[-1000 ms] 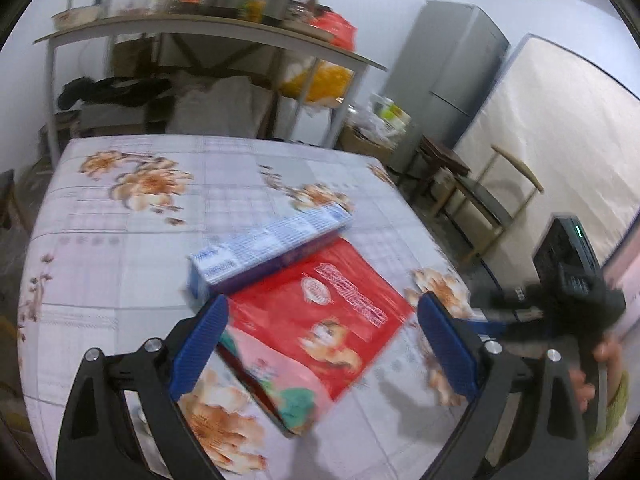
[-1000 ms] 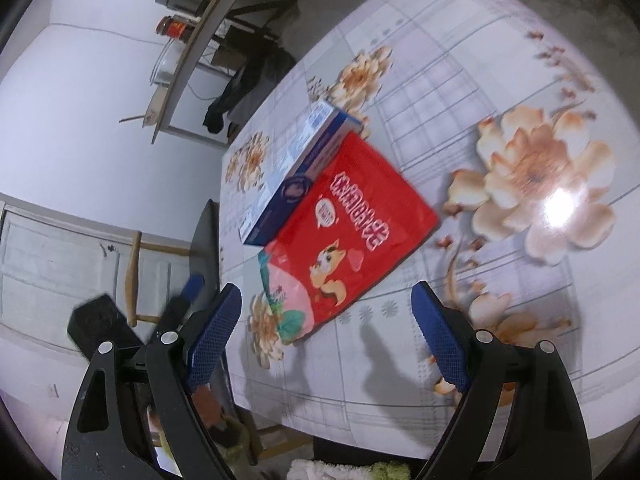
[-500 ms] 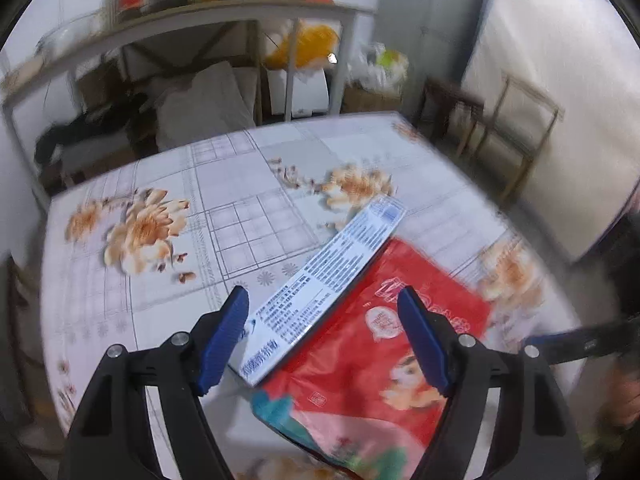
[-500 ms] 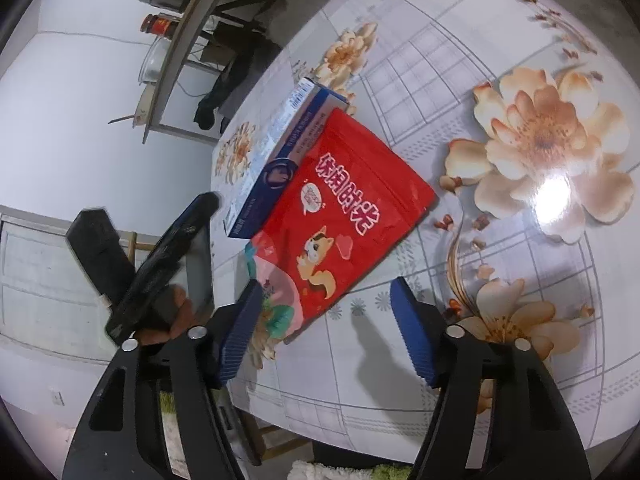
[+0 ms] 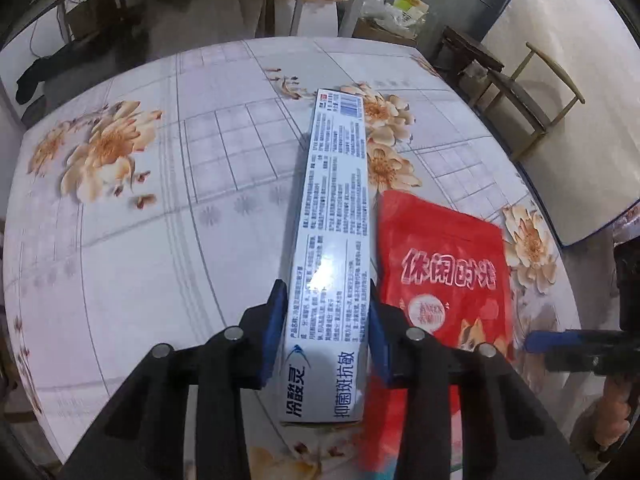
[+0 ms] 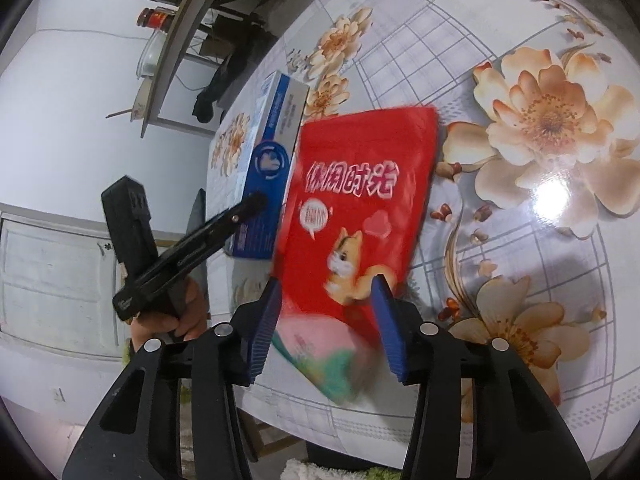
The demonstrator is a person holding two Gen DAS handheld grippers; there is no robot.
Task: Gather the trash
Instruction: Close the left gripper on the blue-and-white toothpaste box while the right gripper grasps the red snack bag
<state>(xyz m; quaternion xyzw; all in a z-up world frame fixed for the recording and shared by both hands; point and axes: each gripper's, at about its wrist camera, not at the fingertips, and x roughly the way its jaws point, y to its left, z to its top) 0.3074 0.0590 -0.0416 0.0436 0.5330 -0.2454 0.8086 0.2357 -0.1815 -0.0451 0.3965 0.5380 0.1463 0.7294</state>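
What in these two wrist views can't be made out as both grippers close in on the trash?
- Toothpaste box, left wrist view: contact with the left gripper pads is unclear as the jaws are closing around it.
- Red snack bag, right wrist view: motion blur smears its lower corner, so the right gripper, its jaws closing, may or may not be pinching it.
- Both views: no bin is visible.
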